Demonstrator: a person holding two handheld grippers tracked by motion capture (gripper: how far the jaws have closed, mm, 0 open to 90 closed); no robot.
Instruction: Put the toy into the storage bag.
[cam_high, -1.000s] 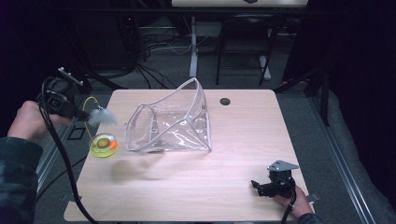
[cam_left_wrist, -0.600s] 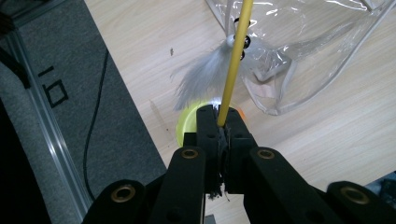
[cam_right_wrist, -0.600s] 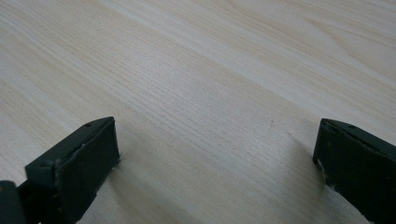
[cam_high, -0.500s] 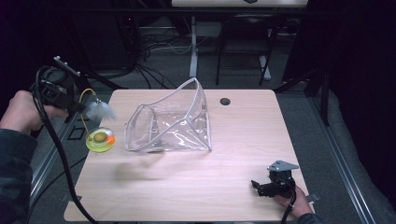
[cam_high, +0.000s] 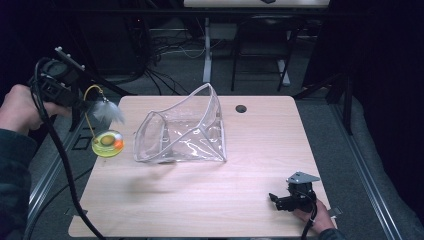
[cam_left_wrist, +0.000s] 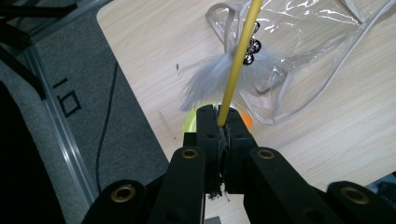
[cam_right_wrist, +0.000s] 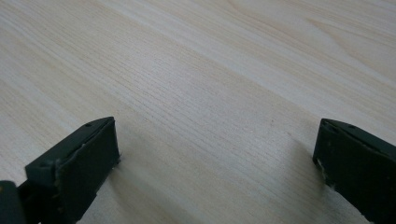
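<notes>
A light wooden table (cam_high: 210, 200) holds a clear plastic pouch (cam_high: 182, 132), standing propped with its mouth open toward the table's left edge; every place below is given relative to this pouch.

To the left of the pouch and raised above the table's left edge, the left gripper (cam_left_wrist: 223, 122) has its jaws clenched on a thin yellow wire stem (cam_left_wrist: 238, 60). The stem belongs to a cat toy: it curves down to a round yellow-green base (cam_high: 107, 143) with an orange ball in it, which hangs just left of the pouch. Whether the base touches the table is hard to tell from the high view. Near the stem's top a tuft of grey feathers (cam_high: 109, 111) and small metal bells (cam_left_wrist: 252, 49) dangle. Gripping the stem rather than the base likely lets the toy swing free and be lowered base-first into the open mouth.

Well to the right of the pouch and nearer the person, the right gripper (cam_high: 292, 196) rests low over bare wood, jaws spread wide with nothing between them, apparently waiting, perhaps to steady the pouch.
</notes>
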